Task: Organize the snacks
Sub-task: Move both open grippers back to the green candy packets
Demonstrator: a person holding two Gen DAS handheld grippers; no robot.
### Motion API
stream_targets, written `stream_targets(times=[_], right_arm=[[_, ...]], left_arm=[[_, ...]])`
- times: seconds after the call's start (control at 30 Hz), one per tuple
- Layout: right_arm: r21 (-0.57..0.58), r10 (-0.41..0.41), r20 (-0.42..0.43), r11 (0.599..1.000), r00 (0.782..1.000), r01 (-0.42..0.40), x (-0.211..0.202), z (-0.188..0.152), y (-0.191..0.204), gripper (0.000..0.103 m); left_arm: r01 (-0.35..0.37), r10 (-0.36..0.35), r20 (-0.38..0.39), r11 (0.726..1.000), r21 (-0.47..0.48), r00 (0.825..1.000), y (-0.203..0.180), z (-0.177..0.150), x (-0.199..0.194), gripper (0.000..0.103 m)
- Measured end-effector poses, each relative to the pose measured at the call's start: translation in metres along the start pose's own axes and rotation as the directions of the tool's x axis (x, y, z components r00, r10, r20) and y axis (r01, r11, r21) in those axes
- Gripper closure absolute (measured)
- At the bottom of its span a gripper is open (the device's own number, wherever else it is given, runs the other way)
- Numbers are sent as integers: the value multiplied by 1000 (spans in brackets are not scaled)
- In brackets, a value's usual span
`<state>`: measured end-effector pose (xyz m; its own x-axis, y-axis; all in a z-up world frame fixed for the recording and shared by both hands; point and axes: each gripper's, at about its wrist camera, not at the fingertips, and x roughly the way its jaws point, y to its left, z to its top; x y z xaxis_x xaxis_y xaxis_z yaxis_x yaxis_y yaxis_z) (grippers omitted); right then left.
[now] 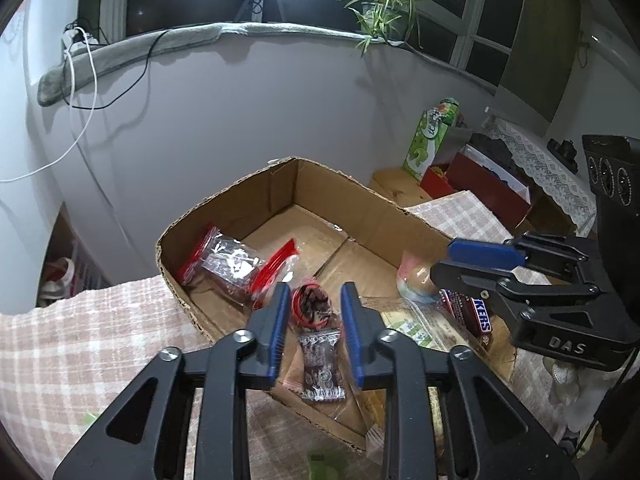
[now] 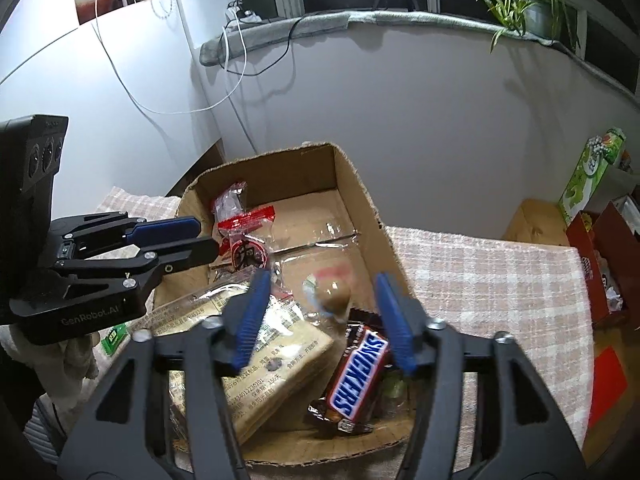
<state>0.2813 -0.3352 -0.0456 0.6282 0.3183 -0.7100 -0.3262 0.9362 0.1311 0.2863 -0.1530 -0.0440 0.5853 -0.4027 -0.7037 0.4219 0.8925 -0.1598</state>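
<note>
Left wrist view: left tongs (image 1: 315, 328) hang over the near edge of the cardboard box (image 1: 236, 196), blue pads apart, nothing pinched. A small dark snack packet with a red ring (image 1: 316, 320) lies in the gap between the pads; contact with either pad not visible, so released. Red-edged clear snack bags (image 1: 230, 262) sit at the box's left wall. Right tongs (image 1: 476, 264) enter from the right, over a pastel-wrapped round snack (image 1: 414, 282) and a Snickers bar (image 1: 470, 312) on the box floor. Box rests on a pink checked cloth (image 1: 72, 344) covering the surface. Green carton (image 1: 430, 136) far right, potted plant (image 1: 380, 4) on the windowsill.

Right wrist view: right tongs (image 2: 320, 320) spread wide, gripping nothing. Below them in the box (image 2: 360, 192): the Snickers bar (image 2: 358, 374) tilted at the near right, a flat tan packet with printed text (image 2: 276, 364) to its left, and the round wrapped snack (image 2: 334, 294) further in, between the pads. Red-and-clear packet (image 2: 244, 236) at the box's left. Left tongs (image 2: 208, 240) reach in from the left above that side; pads seen side-on there, gap unclear from this angle.
</note>
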Motion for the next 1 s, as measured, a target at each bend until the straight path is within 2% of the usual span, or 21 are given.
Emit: stream_targets(times=[0.07,0.4,0.57,0.67,1.0], right_arm=[[-3,-7,6,1000,1000,7,-3,0,1,35],[-5,-17,20,1000,1000,17,-19,-5,13,35],[-14,-14,28,1000,1000,15,-31,-8,22,35],[-20,-11,35,1000,999,12,-39,-11,29,35],[-39,19,67,999,998,-17,-69,-22,58,35]], left_arm=[[-2,2,1,1000,1,1000,0,0,-1,73],[-10,10,14,1000,2,1000,-1,-1,-12,73],[-16,16,33,1000,2,999,-2,-5,-27,71],[-21,21,45,1000,2,999,-3,-10,-38,64],[-29,30,80,999,-20,996,2,-24,-74,64]])
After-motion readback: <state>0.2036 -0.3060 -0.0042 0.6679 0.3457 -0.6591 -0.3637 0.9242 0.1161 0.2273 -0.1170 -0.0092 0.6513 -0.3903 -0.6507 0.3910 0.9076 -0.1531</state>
